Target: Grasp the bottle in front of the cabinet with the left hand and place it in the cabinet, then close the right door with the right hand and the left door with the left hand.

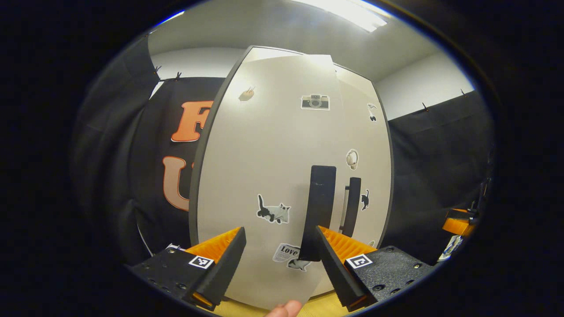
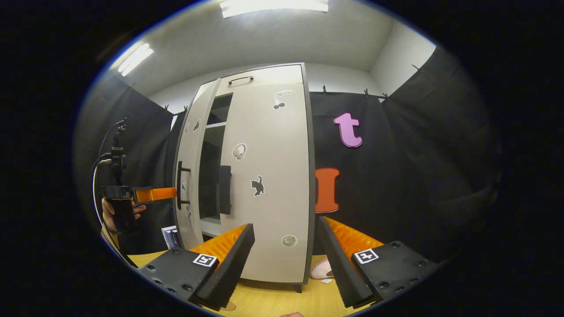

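The tall white cabinet stands on the table, its right door flat against the front. Its left door hangs ajar, leaving a dark gap with a shelf inside. In the left gripper view that left door is close ahead, stickers on its face, and its black handle rises just beside my right fingertip. My left gripper is open and holds nothing. From the right gripper view, the left gripper sits at the door's outer face by the handle, held by a hand. My right gripper is open before the right door.
The cabinet rests on a yellow table. A pink and white object lies at the cabinet's right foot. A blue and white box stands left of the cabinet. The right door's handle shows behind the left door's edge.
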A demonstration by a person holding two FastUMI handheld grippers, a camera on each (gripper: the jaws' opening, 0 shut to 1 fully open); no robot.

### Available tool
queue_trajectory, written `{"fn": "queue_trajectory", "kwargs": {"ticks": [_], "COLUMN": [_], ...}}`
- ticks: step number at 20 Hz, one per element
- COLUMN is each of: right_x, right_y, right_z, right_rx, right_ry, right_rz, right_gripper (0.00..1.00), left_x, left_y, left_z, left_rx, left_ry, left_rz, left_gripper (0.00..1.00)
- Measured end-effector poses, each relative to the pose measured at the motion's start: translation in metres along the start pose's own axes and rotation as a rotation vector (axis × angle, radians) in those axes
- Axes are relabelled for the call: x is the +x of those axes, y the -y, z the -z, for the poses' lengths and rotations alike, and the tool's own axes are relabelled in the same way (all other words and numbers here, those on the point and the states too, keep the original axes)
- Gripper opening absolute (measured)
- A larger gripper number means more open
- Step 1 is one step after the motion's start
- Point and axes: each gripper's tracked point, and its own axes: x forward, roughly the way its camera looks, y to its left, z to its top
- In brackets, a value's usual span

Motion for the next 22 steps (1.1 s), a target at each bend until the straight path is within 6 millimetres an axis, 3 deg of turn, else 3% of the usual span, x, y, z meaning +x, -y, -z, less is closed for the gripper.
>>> {"fn": "queue_trajectory", "kwargs": {"ticks": [6, 15, 19, 22], "right_x": [-0.003, -0.009, -0.011, -0.008], "right_y": [-0.004, 0.0, 0.002, -0.005], "right_z": [0.0, -0.001, -0.002, 0.0], "right_rx": [-0.017, -0.031, -0.029, -0.017], "right_ry": [0.004, -0.002, -0.007, -0.019], "right_rz": [-0.008, 0.005, 0.016, -0.007], "right_gripper": [0.97, 0.97, 0.97, 0.97], "left_x": [0.021, 0.053, 0.05, 0.035], "left_y": [0.009, 0.018, 0.016, 0.017], "left_z": [0.006, 0.006, 0.008, 0.009], "left_rx": [0.019, 0.0, -0.035, -0.059], "left_ry": [-0.011, -0.019, -0.023, -0.033], "left_rz": [0.023, 0.034, 0.034, 0.04], "left_gripper": [0.97, 0.94, 0.92, 0.94]}}
